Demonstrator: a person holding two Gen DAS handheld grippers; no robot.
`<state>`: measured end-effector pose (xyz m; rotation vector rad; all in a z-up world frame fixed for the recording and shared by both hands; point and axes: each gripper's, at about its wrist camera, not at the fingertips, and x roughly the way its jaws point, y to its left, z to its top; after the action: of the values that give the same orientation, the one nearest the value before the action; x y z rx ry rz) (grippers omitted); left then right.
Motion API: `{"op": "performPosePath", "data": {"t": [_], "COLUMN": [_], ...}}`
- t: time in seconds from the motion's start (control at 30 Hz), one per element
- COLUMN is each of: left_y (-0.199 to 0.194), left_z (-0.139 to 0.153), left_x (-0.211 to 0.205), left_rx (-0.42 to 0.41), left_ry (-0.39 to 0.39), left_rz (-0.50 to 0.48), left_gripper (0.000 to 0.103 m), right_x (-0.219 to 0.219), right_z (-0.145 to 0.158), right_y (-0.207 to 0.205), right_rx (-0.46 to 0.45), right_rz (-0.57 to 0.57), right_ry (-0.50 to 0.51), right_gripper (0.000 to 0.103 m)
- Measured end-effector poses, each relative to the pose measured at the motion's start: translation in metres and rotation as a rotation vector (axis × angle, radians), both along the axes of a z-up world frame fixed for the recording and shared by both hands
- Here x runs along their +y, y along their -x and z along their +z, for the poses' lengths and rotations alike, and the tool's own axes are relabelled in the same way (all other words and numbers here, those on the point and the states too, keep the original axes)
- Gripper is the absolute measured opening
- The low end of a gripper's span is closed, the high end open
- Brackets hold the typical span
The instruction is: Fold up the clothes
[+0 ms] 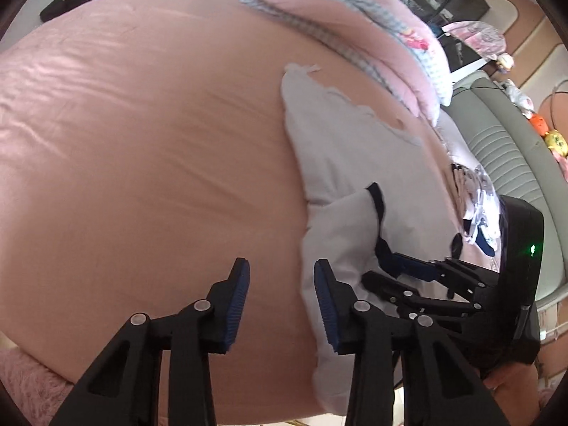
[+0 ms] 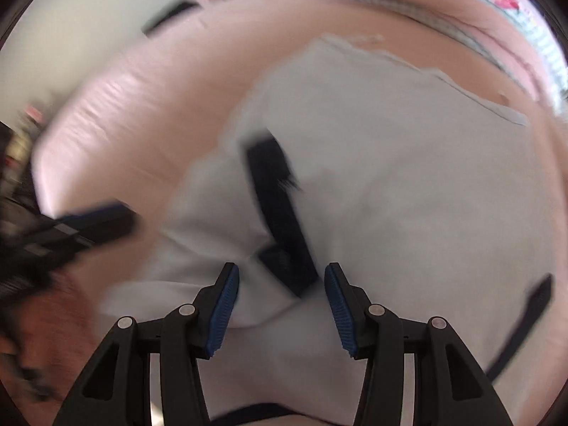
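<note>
I am seeing a light grey shirt point(image 1: 355, 163) with dark trim that is lying spread on the pink bed point(image 1: 142, 142), on its right part. My left hand-held gripper point(image 1: 282, 301) is hanging over the bed with its jaws apart and nothing between them; its right finger is just over the left edge of the shirt, near the bottom, while the left finger is over bare sheet. My right hand-held gripper point(image 2: 282, 305) is also standing open and empty, right above the shirt point(image 2: 390, 177), and the dark collar point(image 2: 280, 213) is lying just ahead between its fingers. This view is blurred, so I cannot tell whether the fingers are touching the cloth. A folded pink blanket point(image 1: 355, 25) is lying beyond the shirt, near its far edge.
</note>
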<state>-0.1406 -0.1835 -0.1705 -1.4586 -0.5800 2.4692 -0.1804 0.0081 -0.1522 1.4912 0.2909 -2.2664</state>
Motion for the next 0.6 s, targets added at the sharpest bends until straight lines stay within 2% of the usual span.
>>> {"op": "performPosePath", "data": {"t": [0.1, 0.17, 0.23, 0.3, 0.43, 0.47, 0.53, 0.6], "left_y": [-0.001, -0.004, -0.009, -0.012, -0.021, -0.025, -0.029, -0.032], "left_z": [-0.009, -0.006, 0.000, -0.005, -0.012, -0.009, -0.003, -0.001], "left_x": [0.005, 0.014, 0.028, 0.038, 0.052, 0.052, 0.044, 0.029], "left_rx": [-0.018, 0.015, 0.054, 0.027, -0.006, 0.009, 0.028, 0.019], "left_ry": [-0.024, -0.067, -0.044, -0.009, 0.057, 0.045, -0.042, -0.064], "left_rz": [-0.038, -0.117, -0.193, -0.229, -0.273, -0.293, -0.315, -0.256], "left_gripper": [0.034, 0.034, 0.034, 0.034, 0.034, 0.034, 0.035, 0.037], "right_x": [0.014, 0.024, 0.036, 0.046, 0.036, 0.028, 0.013, 0.010], "right_z": [0.006, 0.016, 0.027, 0.034, 0.035, 0.032, 0.016, 0.002], "right_y": [-0.001, 0.002, 0.005, 0.008, 0.006, 0.004, 0.003, 0.003], "right_rx": [0.063, 0.116, 0.119, 0.098, 0.059, 0.046, 0.020, 0.000], "right_rz": [-0.060, -0.095, -0.141, -0.177, -0.130, -0.107, -0.082, -0.101], "right_ry": [-0.072, -0.088, -0.009, 0.079, 0.179, 0.169, 0.077, 0.023], "right_gripper": [0.046, 0.046, 0.046, 0.046, 0.048, 0.048, 0.048, 0.046]}}
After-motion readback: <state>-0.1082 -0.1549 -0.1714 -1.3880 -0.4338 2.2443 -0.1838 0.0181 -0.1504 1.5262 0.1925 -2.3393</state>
